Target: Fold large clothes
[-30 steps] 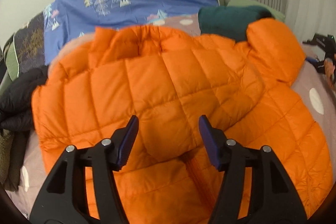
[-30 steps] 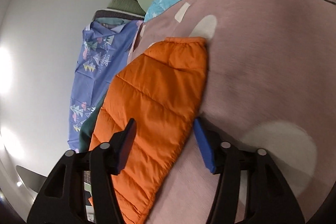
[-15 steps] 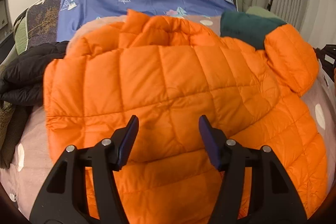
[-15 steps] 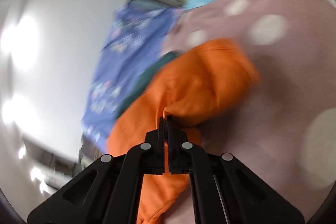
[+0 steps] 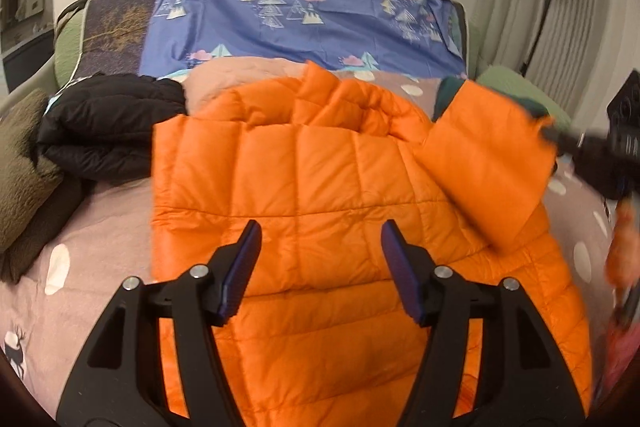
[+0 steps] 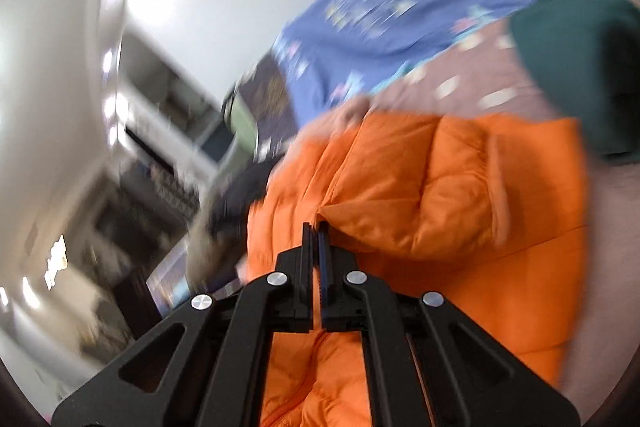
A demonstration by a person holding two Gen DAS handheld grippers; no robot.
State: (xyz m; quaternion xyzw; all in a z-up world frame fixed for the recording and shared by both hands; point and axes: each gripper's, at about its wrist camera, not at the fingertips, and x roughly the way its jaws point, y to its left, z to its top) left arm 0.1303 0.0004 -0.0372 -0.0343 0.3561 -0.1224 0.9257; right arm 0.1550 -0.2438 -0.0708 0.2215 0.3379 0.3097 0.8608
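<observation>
Pinching the orange jacket sleeve, right hand-held gripper; only left view shows left hand-held gripper opening, empty

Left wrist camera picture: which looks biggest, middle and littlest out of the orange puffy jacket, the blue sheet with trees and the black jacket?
As they look in the left wrist view:
1. orange puffy jacket, though it lies nearest the camera, which helps
2. blue sheet with trees, farther back, so maybe truly bigger
3. black jacket, bunched up

One orange jacket, one black jacket, one green garment, two hand-held grippers.
</observation>
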